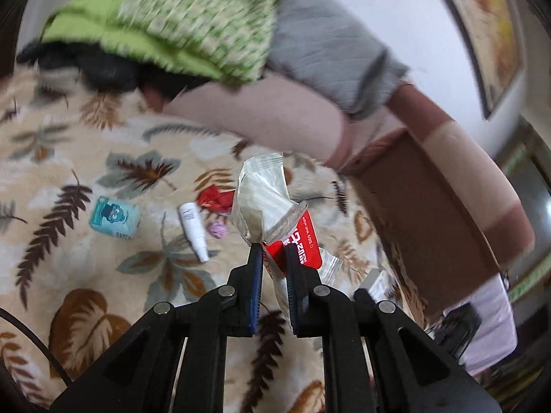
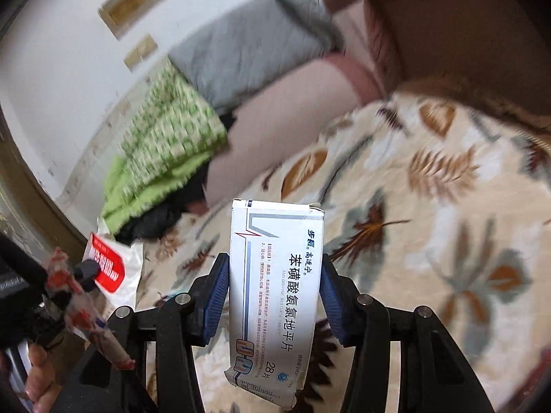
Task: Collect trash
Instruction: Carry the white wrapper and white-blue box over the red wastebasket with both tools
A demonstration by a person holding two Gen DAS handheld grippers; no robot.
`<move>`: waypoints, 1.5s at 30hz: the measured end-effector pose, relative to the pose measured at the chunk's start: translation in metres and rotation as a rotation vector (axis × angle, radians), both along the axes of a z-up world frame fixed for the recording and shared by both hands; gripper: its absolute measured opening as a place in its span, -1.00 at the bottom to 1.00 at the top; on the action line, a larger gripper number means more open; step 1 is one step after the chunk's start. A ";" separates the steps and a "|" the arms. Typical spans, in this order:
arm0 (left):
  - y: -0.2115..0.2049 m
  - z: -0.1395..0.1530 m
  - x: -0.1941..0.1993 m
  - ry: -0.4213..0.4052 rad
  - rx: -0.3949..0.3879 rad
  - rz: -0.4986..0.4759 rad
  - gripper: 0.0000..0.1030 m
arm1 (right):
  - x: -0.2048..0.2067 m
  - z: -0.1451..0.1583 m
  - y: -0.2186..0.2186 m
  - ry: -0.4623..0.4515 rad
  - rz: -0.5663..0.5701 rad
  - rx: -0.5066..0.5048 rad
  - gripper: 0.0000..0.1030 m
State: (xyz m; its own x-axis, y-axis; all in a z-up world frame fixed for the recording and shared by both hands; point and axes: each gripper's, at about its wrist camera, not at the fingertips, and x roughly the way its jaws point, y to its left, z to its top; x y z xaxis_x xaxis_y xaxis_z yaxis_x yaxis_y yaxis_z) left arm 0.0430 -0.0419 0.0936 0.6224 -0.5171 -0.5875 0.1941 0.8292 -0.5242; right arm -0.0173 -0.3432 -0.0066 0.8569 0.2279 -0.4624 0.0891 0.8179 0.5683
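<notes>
Leaf-print blanket [image 1: 86, 158], teal carton [image 1: 115, 218], white bottle [image 1: 193, 229], red wrapper [image 1: 215, 198]

A: bedspread [image 1: 103, 158] is cream with brown and grey-blue leaf print. Wrapper [image 1: 299, 241] in the left gripper [image 1: 272, 251] is clear plastic with a red label.

B: yep, and the box [image 2: 275, 275] is white with blue lines and a red zigzag. Folded blanket [image 2: 165, 144] is lime green, checked. Pillow [image 2: 248, 51] plain grey.

Open bed blanket [image 1: 69, 158] lay left and near. A blue packet [image 1: 115, 218], white bottle [image 1: 194, 230], red wrapper [image 1: 215, 199] and pink scrap [image 1: 218, 229] cluttered the middle. Pillows [image 1: 330, 51] and a brown box [image 1: 423, 206] blocked the far side and right.
</notes>
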 end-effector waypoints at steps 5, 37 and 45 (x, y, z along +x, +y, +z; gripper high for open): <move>-0.020 0.033 -0.071 -0.110 0.056 -0.054 -0.77 | -0.076 0.035 -0.014 -0.084 -0.024 0.002 0.06; -0.084 0.089 -0.266 -0.317 0.157 -0.185 -0.77 | -0.310 0.108 -0.047 -0.260 -0.142 -0.146 0.06; -0.107 0.086 -0.278 -0.321 0.181 -0.238 -0.77 | -0.332 0.102 -0.063 -0.251 -0.180 -0.149 0.06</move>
